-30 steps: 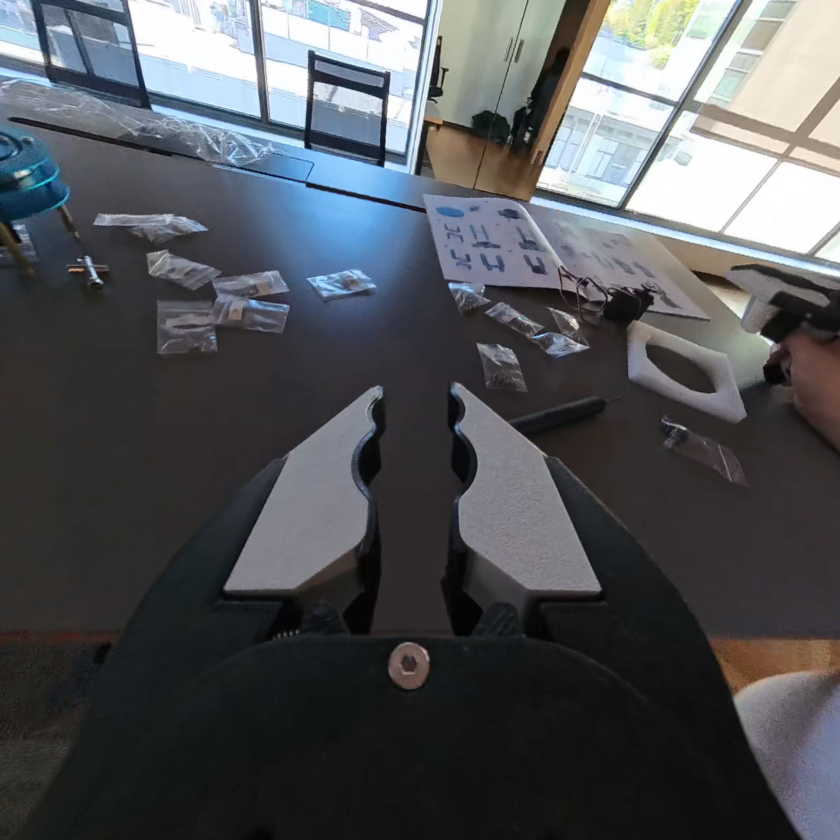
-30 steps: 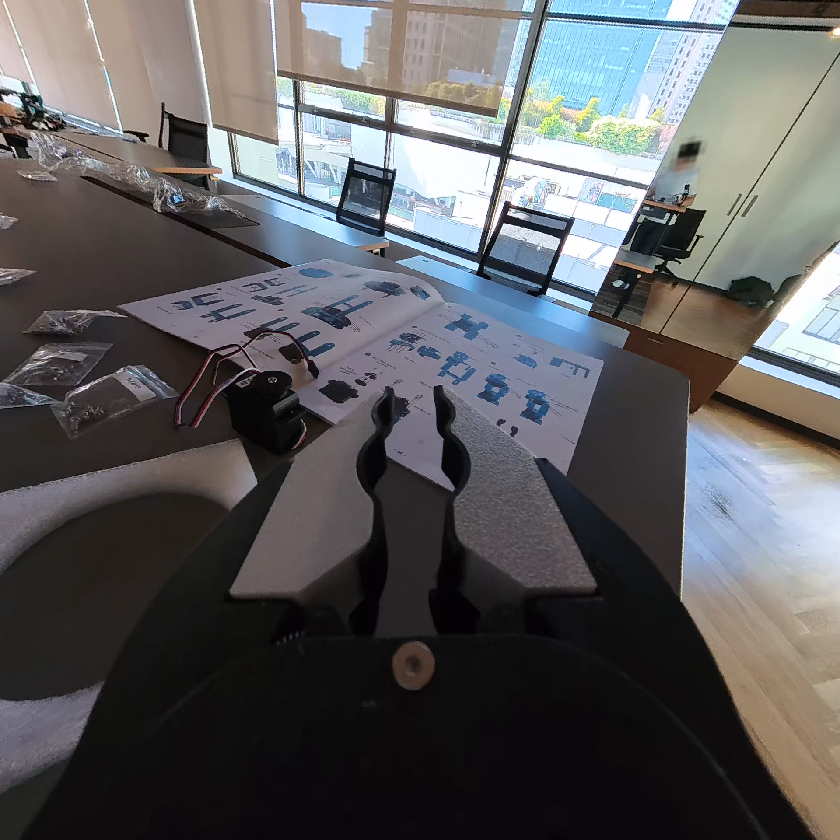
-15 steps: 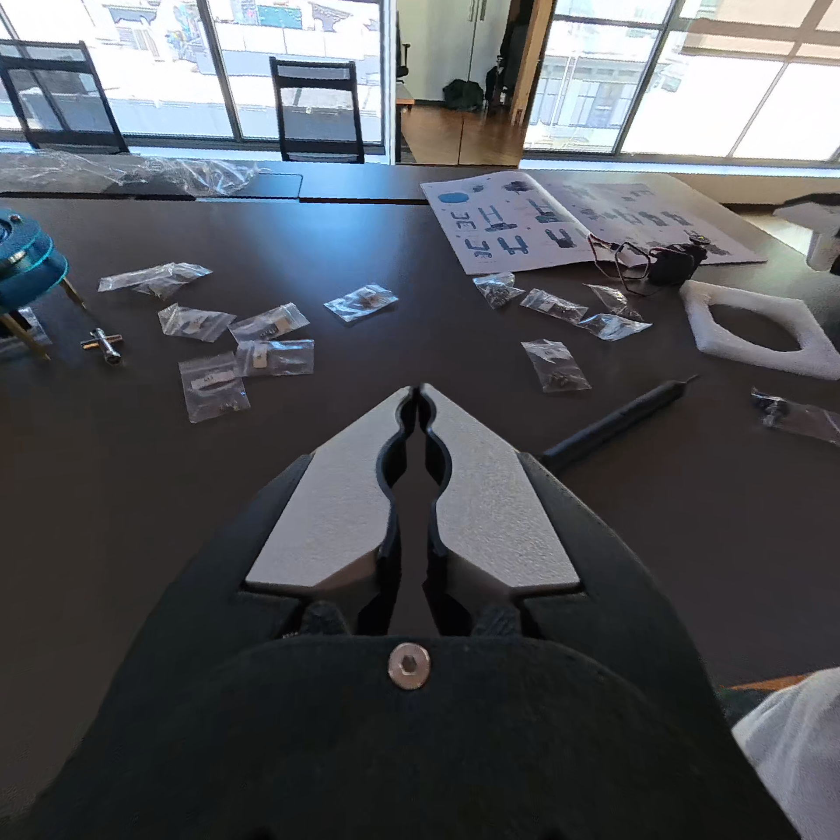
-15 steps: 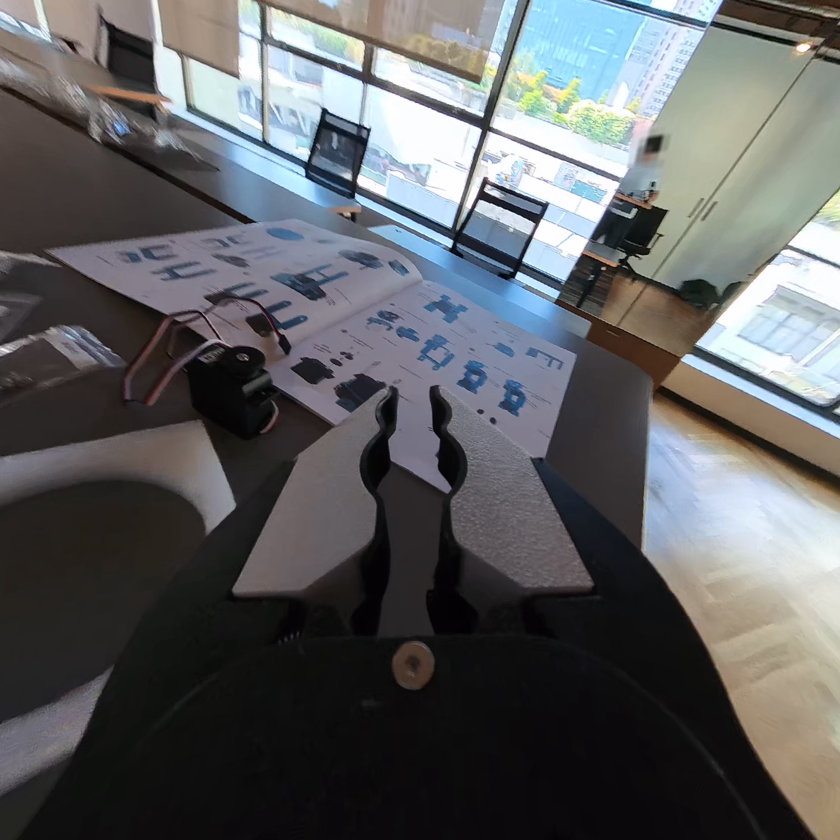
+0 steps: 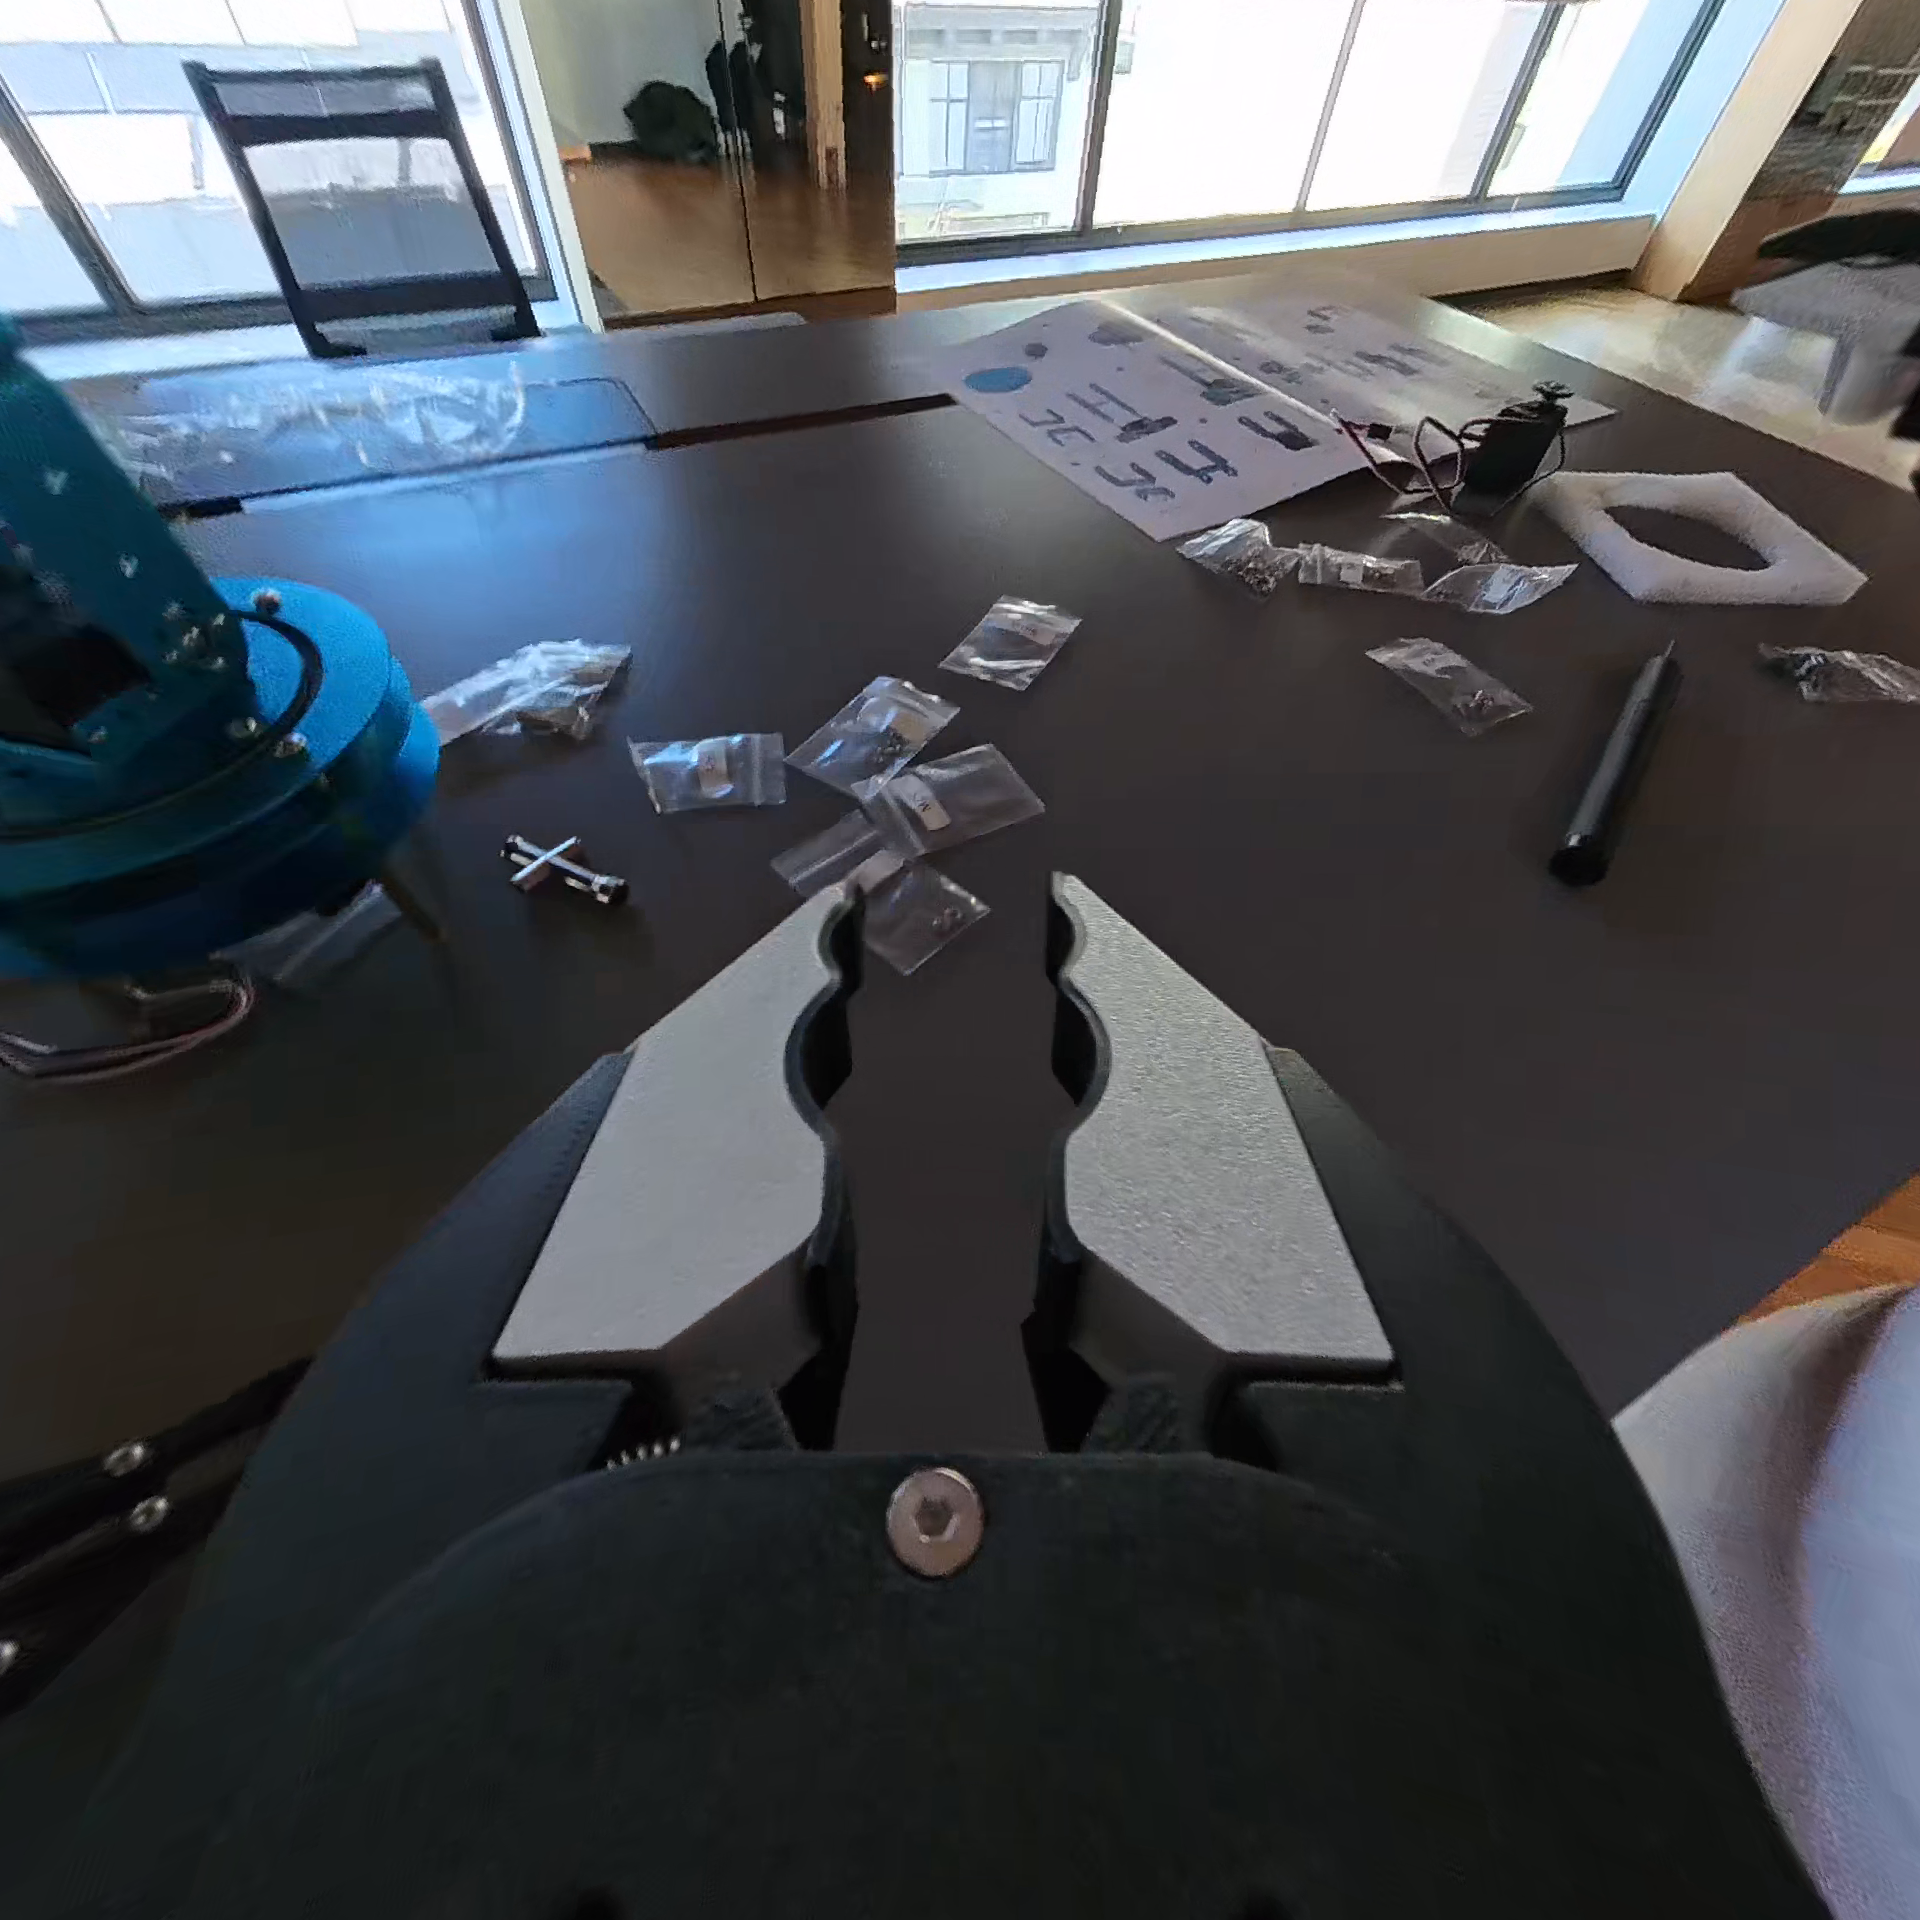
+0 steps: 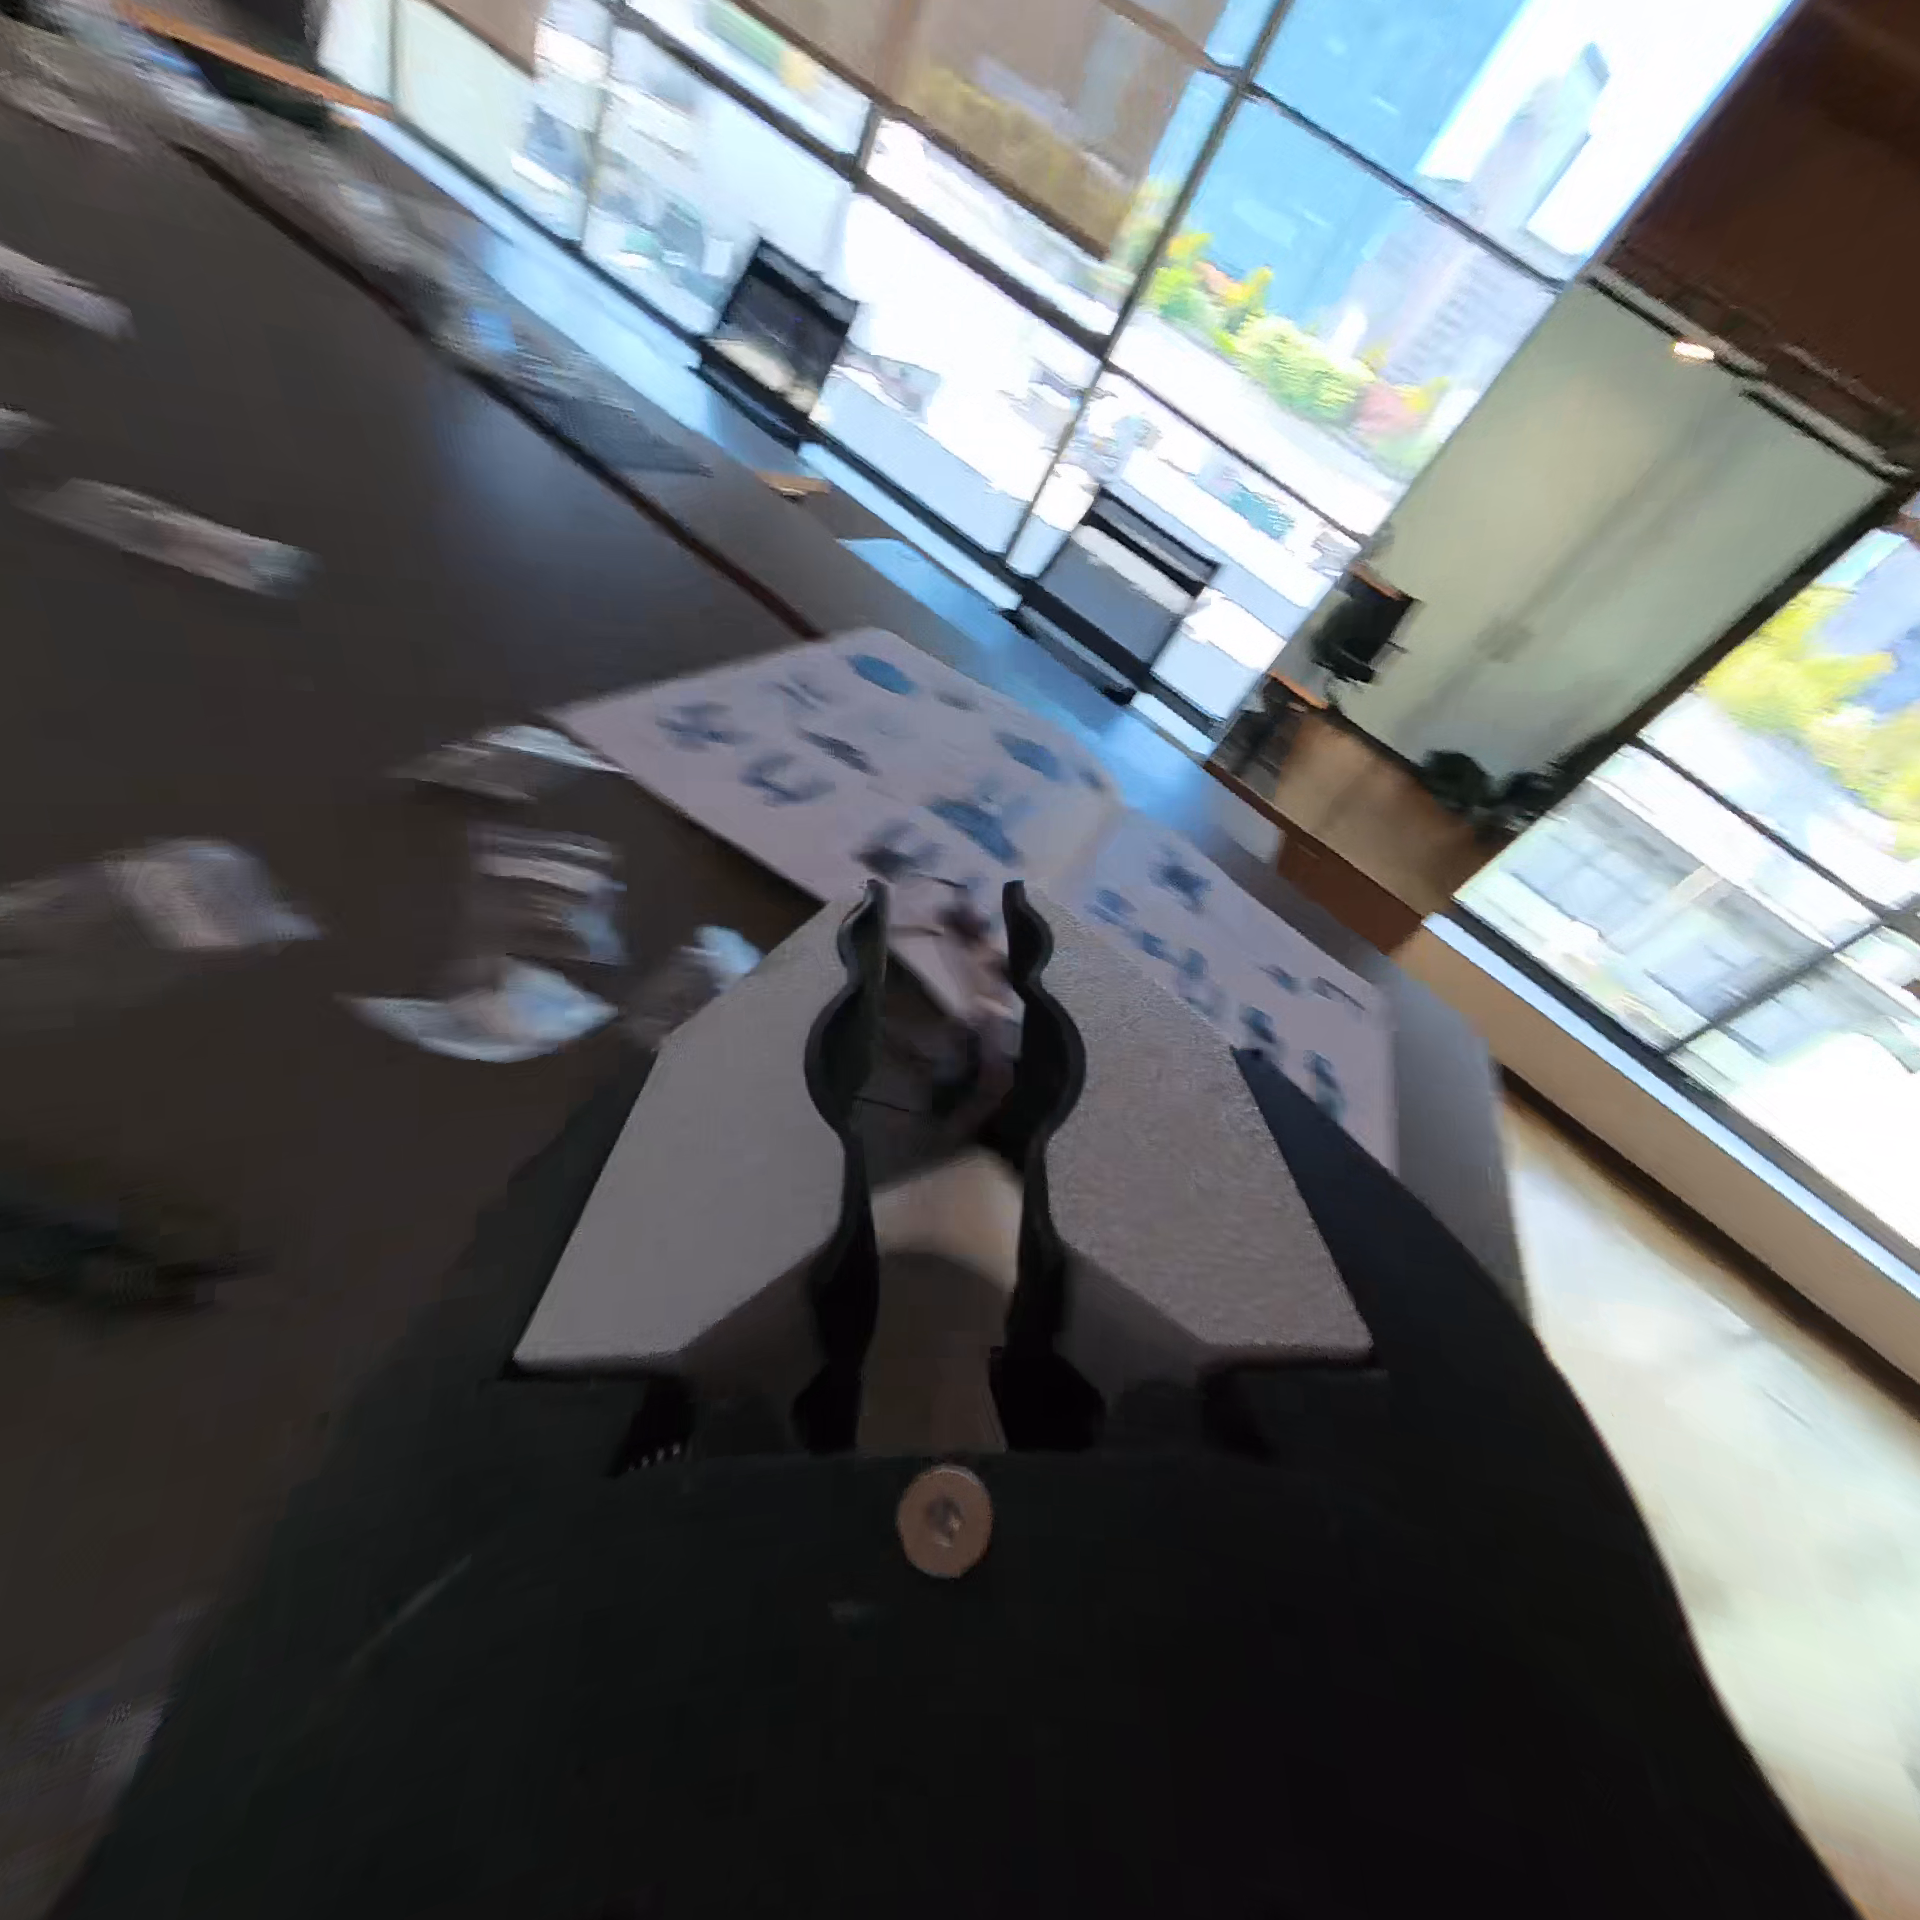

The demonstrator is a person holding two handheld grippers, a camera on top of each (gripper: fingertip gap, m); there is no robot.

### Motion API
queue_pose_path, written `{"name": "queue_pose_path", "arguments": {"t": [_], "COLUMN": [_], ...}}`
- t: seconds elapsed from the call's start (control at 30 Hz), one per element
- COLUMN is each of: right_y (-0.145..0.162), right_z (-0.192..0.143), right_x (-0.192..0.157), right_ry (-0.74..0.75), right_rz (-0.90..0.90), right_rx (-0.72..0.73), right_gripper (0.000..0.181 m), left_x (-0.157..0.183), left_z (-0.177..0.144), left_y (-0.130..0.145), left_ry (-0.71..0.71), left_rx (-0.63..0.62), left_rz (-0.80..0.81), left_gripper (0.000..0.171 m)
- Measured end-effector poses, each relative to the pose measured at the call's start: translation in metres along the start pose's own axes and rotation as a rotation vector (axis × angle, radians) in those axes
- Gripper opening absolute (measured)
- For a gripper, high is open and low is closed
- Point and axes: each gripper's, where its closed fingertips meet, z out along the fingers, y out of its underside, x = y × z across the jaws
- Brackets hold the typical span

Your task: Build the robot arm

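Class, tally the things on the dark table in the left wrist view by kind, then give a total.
clear plastic bags: 12
black screwdriver: 1
metal cross wrench: 1
white foam frame: 1
black servo: 1
open booklet: 1
blue robot base: 1
Total: 18

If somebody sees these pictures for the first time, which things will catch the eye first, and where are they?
Most striking is the bright blue round machine base on thin legs at the left of the dark table. Small clear plastic bags of parts lie scattered just ahead of the left gripper, whose jaws stand apart and empty. At the far right lie an open white booklet with blue drawings and a white foam frame.
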Motion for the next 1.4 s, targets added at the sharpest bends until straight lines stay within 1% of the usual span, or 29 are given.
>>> {"name": "queue_pose_path", "arguments": {"t": [0.07,0.13,0.2,0.23,0.27,0.33,0.4,0.47,0.6,0.67,0.77,0.87,1.0,1.13,1.2,1.27,1.37,1.4], "right_y": [-0.024,-0.036,-0.041,-0.041,-0.042,-0.042,-0.041,-0.042,-0.049,-0.055,-0.068,-0.076,-0.081,-0.096,-0.1,-0.098,-0.094,-0.095], "right_z": [-0.004,-0.003,-0.001,0.001,0.002,0.005,0.01,0.008,0.0,0.004,0.021,0.043,0.07,0.093,0.1,0.103,0.1,0.098], "right_x": [-0.058,-0.106,-0.146,-0.159,-0.169,-0.184,-0.192,-0.204,-0.231,-0.244,-0.261,-0.282,-0.316,-0.352,-0.373,-0.387,-0.399,-0.401], "right_ry": [-0.131,-0.273,-0.44,-0.506,-0.554,-0.647,-0.686,-0.737,-0.817,-0.825,-0.787,-0.754,-0.736,-0.704,-0.701,-0.678,-0.634,-0.624], "right_rz": [-0.062,-0.118,-0.12,-0.114,-0.105,-0.073,-0.045,-0.04,-0.057,-0.053,-0.04,-0.045,-0.068,-0.024,-0.019,-0.059,-0.122,-0.116], "right_rx": [-0.004,-0.023,-0.058,-0.081,-0.093,-0.096,-0.109,-0.112,-0.08,-0.083,-0.092,-0.12,-0.174,-0.204,-0.222,-0.264,-0.299,-0.296], "right_gripper": [0.023,0.026,0.035,0.042,0.048,0.051,0.056,0.061,0.06,0.06,0.056,0.053,0.051,0.05,0.048,0.048,0.043,0.038], "left_x": [-0.005,-0.007,-0.004,-0.002,0.001,0.006,0.016,0.024,0.027,0.027,0.021,0.001,-0.027,-0.057,-0.071,-0.081,-0.086,-0.086], "left_z": [-0.005,-0.01,-0.011,-0.011,-0.01,-0.009,-0.011,-0.013,-0.011,-0.011,-0.013,-0.015,-0.02,-0.03,-0.034,-0.037,-0.039,-0.04], "left_y": [0.007,0.01,0.011,0.012,0.012,0.014,0.015,0.017,0.026,0.026,0.029,0.035,0.037,0.041,0.043,0.043,0.037,0.036], "left_ry": [0.011,0.003,-0.002,0.001,0.001,-0.024,-0.04,-0.048,-0.083,-0.077,-0.067,-0.065,0.0,0.084,0.117,0.148,0.217,0.236], "left_rx": [-0.008,0.011,0.032,0.036,0.037,0.025,0.009,0.008,-0.019,-0.009,-0.014,-0.049,-0.052,-0.082,-0.088,-0.086,-0.062,-0.056], "left_rz": [-0.027,-0.043,-0.055,-0.06,-0.063,-0.072,-0.081,-0.066,-0.065,-0.087,-0.068,-0.044,-0.02,0.023,0.048,0.038,-0.009,-0.016], "left_gripper": [0.046,0.054,0.063,0.067,0.071,0.077,0.082,0.081,0.08,0.078,0.065,0.063,0.046,0.039,0.033,0.031,0.025,0.023]}}
